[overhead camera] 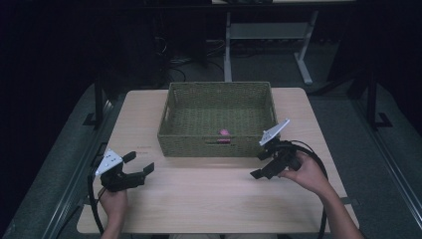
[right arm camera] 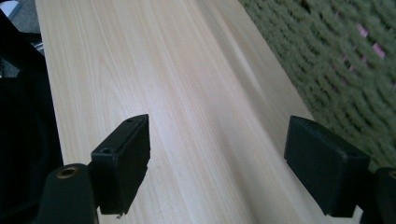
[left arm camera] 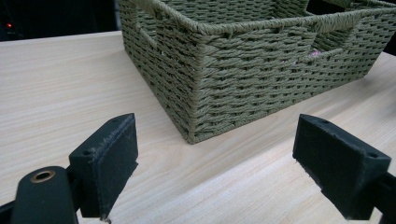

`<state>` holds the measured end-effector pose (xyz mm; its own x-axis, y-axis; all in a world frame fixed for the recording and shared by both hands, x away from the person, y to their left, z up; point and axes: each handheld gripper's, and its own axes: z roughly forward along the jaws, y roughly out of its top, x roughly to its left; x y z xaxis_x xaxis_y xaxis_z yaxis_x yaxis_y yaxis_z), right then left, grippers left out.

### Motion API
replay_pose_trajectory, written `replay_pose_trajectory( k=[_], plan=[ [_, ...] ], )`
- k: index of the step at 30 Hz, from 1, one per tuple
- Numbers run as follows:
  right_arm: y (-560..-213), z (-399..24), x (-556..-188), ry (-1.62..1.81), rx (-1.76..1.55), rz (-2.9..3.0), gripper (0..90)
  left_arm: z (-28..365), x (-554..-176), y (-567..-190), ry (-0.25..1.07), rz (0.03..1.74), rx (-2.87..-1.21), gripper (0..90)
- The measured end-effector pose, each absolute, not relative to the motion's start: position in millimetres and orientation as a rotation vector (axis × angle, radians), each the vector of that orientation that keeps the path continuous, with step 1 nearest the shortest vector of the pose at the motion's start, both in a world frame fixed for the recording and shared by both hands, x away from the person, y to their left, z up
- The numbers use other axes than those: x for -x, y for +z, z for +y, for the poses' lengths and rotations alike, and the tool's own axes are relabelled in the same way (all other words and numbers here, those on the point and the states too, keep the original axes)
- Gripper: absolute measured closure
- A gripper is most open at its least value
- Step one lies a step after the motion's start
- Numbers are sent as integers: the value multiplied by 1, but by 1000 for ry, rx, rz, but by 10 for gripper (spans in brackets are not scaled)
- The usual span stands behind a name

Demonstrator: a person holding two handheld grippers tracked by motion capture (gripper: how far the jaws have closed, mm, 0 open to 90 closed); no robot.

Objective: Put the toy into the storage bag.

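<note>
Woven basket (overhead camera: 174, 127): ahead of both tools, on the table (overhead camera: 214, 194); a pink item (overhead camera: 224, 132) lies inside near its front wall. Left tool (overhead camera: 139, 163): jaws wide, empty, basket corner just ahead of it. Right tool (overhead camera: 260, 165): jaws wide, empty, just beside the basket's front wall. Bare table lies between the 2 tools.

Wooden table (overhead camera: 219, 199) sitting dead centre. White desk frame (overhead camera: 228, 55) standing on grey carpet at 12 o'clock, cables (overhead camera: 171, 64) trailing at 11. Black stands flanking: one (overhead camera: 98, 104) at 9, another (overhead camera: 371, 99) at 3.
</note>
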<state>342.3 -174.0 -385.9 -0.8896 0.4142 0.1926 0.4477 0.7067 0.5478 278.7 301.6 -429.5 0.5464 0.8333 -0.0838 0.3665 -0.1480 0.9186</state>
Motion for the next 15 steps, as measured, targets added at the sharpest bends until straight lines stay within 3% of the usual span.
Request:
replay_pose_trajectory(
  k=[15],
  plan=[
    [-403,-189,-294,-960,786,-2934,216,299,-278,-430,557,995,-1749,136]
  ],
)
